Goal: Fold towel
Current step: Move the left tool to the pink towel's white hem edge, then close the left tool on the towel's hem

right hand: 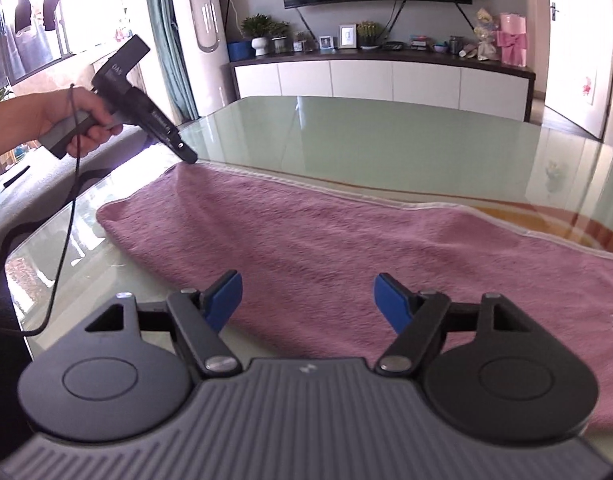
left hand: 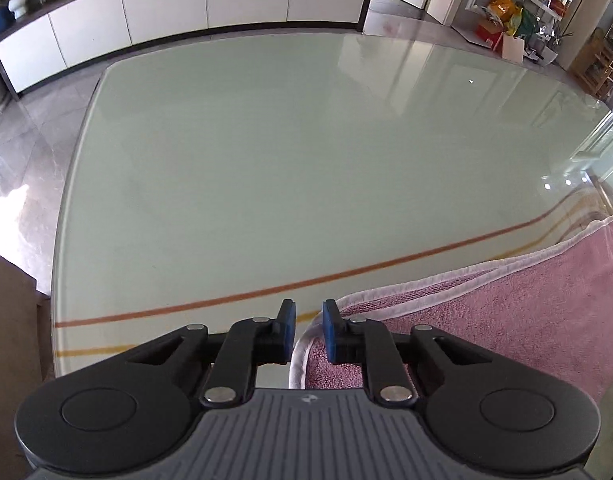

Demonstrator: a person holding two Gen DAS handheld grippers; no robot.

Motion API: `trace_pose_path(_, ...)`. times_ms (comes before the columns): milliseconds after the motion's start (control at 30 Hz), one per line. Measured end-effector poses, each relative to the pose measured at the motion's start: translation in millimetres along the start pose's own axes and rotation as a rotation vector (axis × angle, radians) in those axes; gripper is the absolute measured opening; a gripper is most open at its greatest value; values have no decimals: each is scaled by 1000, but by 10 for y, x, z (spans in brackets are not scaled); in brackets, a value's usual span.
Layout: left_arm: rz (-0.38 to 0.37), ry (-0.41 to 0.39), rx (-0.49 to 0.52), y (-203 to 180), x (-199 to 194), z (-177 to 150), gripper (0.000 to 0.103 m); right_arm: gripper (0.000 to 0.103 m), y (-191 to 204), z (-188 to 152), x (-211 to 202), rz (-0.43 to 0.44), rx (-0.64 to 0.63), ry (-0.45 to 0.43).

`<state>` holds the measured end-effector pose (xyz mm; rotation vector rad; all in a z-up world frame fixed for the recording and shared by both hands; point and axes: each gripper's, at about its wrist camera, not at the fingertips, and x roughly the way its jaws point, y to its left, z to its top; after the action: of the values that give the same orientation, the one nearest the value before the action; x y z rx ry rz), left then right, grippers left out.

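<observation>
A pink towel [right hand: 306, 232] with a pale hem lies lengthwise along the near side of a glass table [right hand: 386, 132]. In the left wrist view the towel [left hand: 506, 320] fills the lower right, and two hemmed layers show at its edge. My left gripper [left hand: 308, 308] stands narrow, with the towel's hemmed corner between its blue pads [left hand: 331, 332], touching both. From the right wrist view that left gripper [right hand: 188, 157], held by a hand [right hand: 58, 116], meets the towel's far left corner, which rises slightly toward it. My right gripper [right hand: 308, 284] hovers open over the towel's near edge, nothing pinched.
The glass table [left hand: 266, 160] carries an orange and a yellow stripe [left hand: 306, 282] near its front. A white sideboard [right hand: 386, 76] with plants and frames stands beyond it, under a wall screen. A black cable [right hand: 66, 232] hangs from the left gripper's handle past the table's left edge.
</observation>
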<state>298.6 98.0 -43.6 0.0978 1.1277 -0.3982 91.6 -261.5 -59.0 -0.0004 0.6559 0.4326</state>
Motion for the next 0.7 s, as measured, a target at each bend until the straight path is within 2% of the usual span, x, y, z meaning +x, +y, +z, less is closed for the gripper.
trace_pose_path(133, 10, 22, 23, 40, 9, 41, 19, 75, -2, -7, 1, -2, 4, 6)
trace_pose_path(300, -24, 67, 27, 41, 29, 67, 19, 75, -19, -19, 8, -2, 14, 10)
trace_pose_path(533, -24, 77, 36, 95, 73, 126, 23, 75, -44, -68, 37, -4, 29, 25)
trace_pose_path(567, -24, 76, 39, 84, 67, 124, 21, 75, -49, -75, 40, -4, 29, 27)
trace_pose_path(633, -29, 68, 57, 47, 48, 114, 8, 75, -59, -89, 46, -2, 33, 30)
trace_pose_path(700, -20, 54, 91, -10, 25, 102, 4, 75, -64, -105, 59, -3, 33, 35)
